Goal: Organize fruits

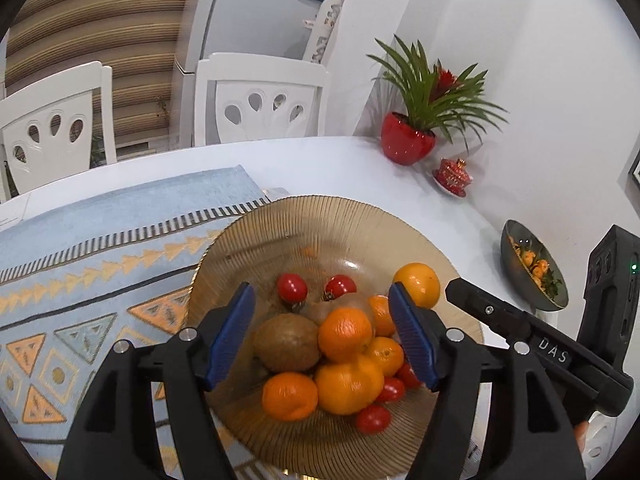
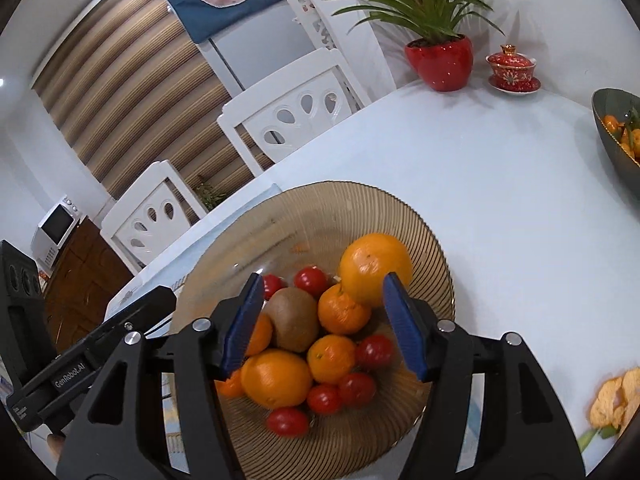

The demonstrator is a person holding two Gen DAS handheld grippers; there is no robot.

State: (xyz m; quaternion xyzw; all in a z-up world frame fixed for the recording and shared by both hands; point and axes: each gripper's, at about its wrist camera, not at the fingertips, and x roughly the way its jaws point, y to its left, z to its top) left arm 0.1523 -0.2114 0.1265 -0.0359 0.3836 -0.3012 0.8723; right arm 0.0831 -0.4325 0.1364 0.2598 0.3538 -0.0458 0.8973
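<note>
A ribbed amber glass bowl (image 1: 320, 220) (image 2: 420, 220) holds a pile of fruit: several oranges and mandarins (image 1: 345, 334) (image 2: 376, 268), a brown kiwi (image 1: 286, 342) (image 2: 294, 322) and several small red tomatoes (image 1: 293, 287) (image 2: 311, 280). My left gripper (image 1: 322, 338) is open and empty, its blue pads either side of the pile above the bowl. My right gripper (image 2: 324, 324) is open and empty, hovering over the same pile. The right gripper's body shows in the left wrist view (image 1: 536, 344), the left's in the right wrist view (image 2: 80, 364).
A blue patterned cloth (image 1: 100, 260) lies under the bowl's left side on the white table (image 2: 520, 200). A red plant pot (image 1: 406, 140), a red lidded cup (image 1: 452, 174) and a dark bowl of small oranges (image 1: 532, 264) stand at the right. Peel (image 2: 616, 400) lies near right. White chairs (image 1: 260, 100) stand behind.
</note>
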